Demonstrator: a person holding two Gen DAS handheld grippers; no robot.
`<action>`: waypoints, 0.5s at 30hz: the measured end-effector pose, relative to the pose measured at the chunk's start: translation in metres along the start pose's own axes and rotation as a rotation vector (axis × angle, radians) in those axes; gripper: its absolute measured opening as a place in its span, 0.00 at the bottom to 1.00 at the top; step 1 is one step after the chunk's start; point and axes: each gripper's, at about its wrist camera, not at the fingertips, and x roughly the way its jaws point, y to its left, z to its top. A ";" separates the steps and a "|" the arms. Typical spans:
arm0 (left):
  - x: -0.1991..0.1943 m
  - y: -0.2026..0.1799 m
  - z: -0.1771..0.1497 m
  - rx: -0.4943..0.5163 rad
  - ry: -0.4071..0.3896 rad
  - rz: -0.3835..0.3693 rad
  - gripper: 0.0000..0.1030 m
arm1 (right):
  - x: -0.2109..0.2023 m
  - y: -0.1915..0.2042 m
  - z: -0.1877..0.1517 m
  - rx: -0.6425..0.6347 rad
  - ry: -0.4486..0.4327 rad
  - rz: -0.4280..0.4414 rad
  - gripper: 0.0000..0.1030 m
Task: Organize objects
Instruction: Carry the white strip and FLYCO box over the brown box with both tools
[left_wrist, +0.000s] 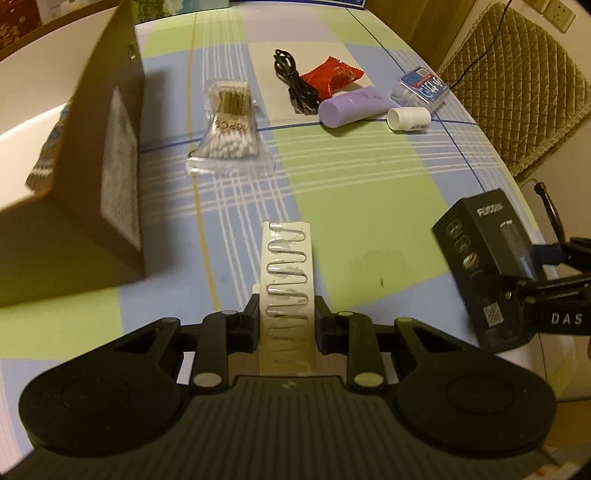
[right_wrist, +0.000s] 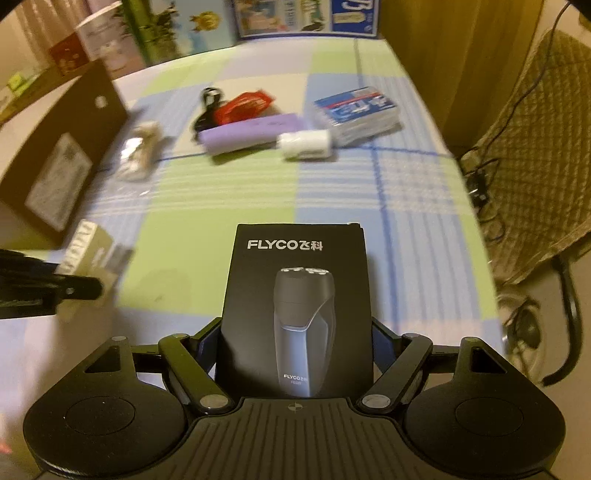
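My left gripper (left_wrist: 286, 317) is shut on a white blister card of metal clips (left_wrist: 287, 280), held above the checked tablecloth. My right gripper (right_wrist: 295, 354) is shut on a black FLYCO shaver box (right_wrist: 297, 310), also seen in the left wrist view (left_wrist: 484, 266). A brown cardboard box (left_wrist: 81, 177) stands open at the left. On the far table lie a bag of cotton swabs (left_wrist: 231, 125), a black cable (left_wrist: 295, 85), a red packet (left_wrist: 332, 75), a purple tube (left_wrist: 351, 107), a white bottle (left_wrist: 408, 119) and a clear blue-labelled box (left_wrist: 421, 88).
A chair with a quilted cushion (left_wrist: 517, 92) stands beyond the table's right edge (left_wrist: 513, 177). Boxes and books (right_wrist: 295, 18) line the far end. The left gripper shows at the left of the right wrist view (right_wrist: 74, 288).
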 end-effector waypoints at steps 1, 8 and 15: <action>-0.003 0.002 -0.002 -0.004 -0.004 -0.002 0.22 | -0.002 0.003 -0.001 0.000 -0.003 0.011 0.74; -0.038 0.013 -0.013 -0.027 -0.061 -0.027 0.22 | -0.023 0.031 0.008 -0.033 -0.047 0.076 0.74; -0.077 0.028 -0.016 -0.056 -0.139 -0.047 0.22 | -0.042 0.064 0.022 -0.076 -0.100 0.135 0.74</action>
